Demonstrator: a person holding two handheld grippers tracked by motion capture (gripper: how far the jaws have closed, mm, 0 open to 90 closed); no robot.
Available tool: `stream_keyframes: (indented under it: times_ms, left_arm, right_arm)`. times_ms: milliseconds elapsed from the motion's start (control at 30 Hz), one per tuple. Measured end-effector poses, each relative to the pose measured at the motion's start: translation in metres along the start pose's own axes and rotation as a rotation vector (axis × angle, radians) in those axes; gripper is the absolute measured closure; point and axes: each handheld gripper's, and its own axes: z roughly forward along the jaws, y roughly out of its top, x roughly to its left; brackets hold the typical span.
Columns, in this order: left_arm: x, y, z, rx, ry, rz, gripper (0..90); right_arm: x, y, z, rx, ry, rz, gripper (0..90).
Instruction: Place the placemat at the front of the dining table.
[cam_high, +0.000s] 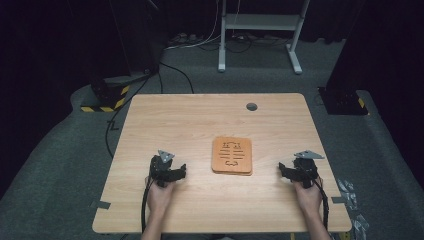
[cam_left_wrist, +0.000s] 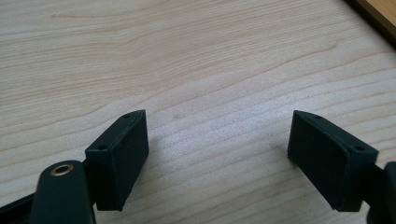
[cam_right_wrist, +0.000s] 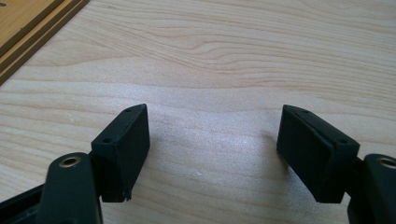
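Table (cam_high: 200, 120) of pale wood grain fills the middle of the high view, with grey carpet around it and a small round grey grommet (cam_high: 251, 106) set into its far edge. Near the middle of the table, slightly to the right, lies an orange-brown wooden board (cam_high: 231, 155) with cut-out slots, and it seems to rest on a second board of the same shape, whose edge shows below it.

The left gripper (cam_high: 175, 172) rests low on the table to the left of the board, held in the person's left hand (cam_high: 160, 192), its jaws turned toward the right. In the left gripper view its jaws stand wide apart with bare table between them, and a corner of the board (cam_left_wrist: 378, 14) shows at the upper right.

The right gripper (cam_high: 286, 170) sits to the right of the board, held in the right hand (cam_high: 307, 192), its jaws pointing left. In the right gripper view its jaws are likewise spread wide over bare wood, and the stacked edge of the board (cam_right_wrist: 28, 28) shows at the upper left.

Both grippers lie near the board but apart from it, one on each side. A white metal frame (cam_high: 260, 25) stands on the carpet beyond the table.
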Motion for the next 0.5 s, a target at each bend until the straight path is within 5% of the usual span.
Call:
stream_keyframes:
  times_ms: [500]
  left_arm:
    - [-0.0014,0.0016,0.0012,0.005,0.011,-0.009,20.3]
  right_arm:
    - [0.0029,0.0024,0.0037,-0.006,0.0,0.004,22.5]
